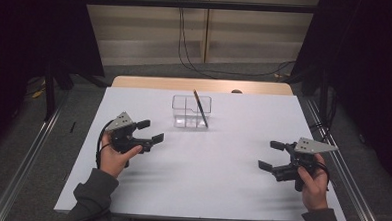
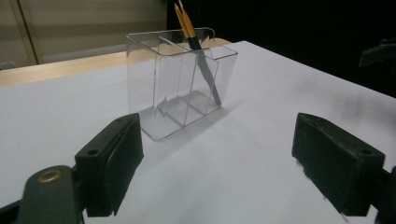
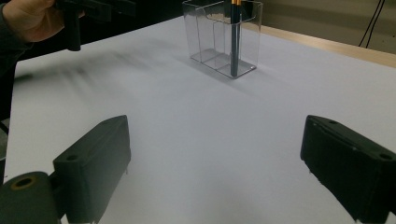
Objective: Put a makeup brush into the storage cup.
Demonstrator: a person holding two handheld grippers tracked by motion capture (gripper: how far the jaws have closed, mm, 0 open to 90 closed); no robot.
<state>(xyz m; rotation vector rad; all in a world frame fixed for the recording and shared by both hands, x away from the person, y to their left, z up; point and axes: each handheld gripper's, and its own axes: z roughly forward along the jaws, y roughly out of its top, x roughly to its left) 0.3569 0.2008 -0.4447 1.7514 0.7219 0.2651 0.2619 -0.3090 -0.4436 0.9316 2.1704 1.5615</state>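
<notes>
- High view: a clear plastic organiser stands on the white surface near the middle of its far edge, and a dark pencil leans in its right-hand compartment, the top tilted toward the far edge and slightly left. The left claw sits toward the surface's left edge, jaws apart and empty, pointing right and a little toward the far edge; the organiser lies ahead of it, near but apart. The right claw rests by the right edge, jaws also apart and empty, well apart from the organiser. My judgement: the left hand is the nearer one, so the reach falls to it.
- Left gripper view: the organiser stands ahead of the jaws and left of the midline. Its walls are thin, glossy and see-through, with partitions making several upright cells. The pencil rises out of the rightmost cell, its long axis steep but tilted, the lower shaft dark, the upper end yellow-orange. The jaw pads are matt black blocks, standing wide with nothing between.
- Right gripper view: the organiser lies far ahead, toward the far edge, with the pencil nearly upright in its near corner cell. The black jaws stand wide and empty over bare surface, which is smooth and papery. The other hand shows at upper left.
</notes>
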